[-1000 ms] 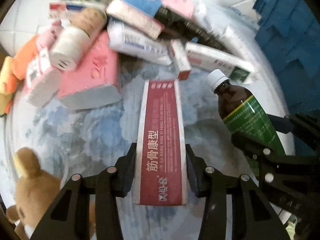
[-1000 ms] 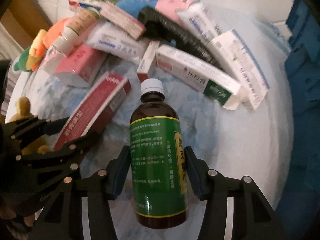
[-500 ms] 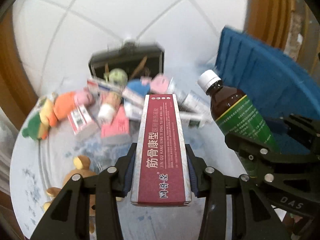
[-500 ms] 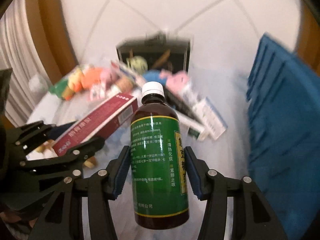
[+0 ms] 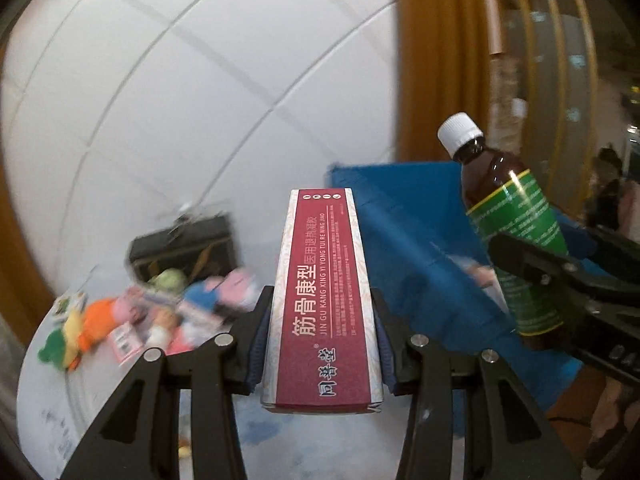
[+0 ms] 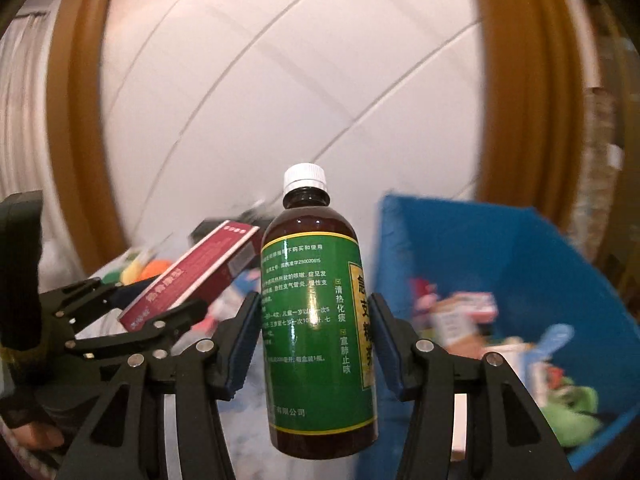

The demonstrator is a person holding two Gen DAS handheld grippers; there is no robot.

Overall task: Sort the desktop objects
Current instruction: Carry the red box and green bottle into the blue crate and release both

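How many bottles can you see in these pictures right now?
1. A brown bottle with a green label and white cap is clamped in the right gripper, held up beside the blue bin. The bin and the blurred pile might hide more.

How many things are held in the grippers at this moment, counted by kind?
Red box, in the left gripper: 1
Brown bottle with green label, in the right gripper: 1
Total: 2
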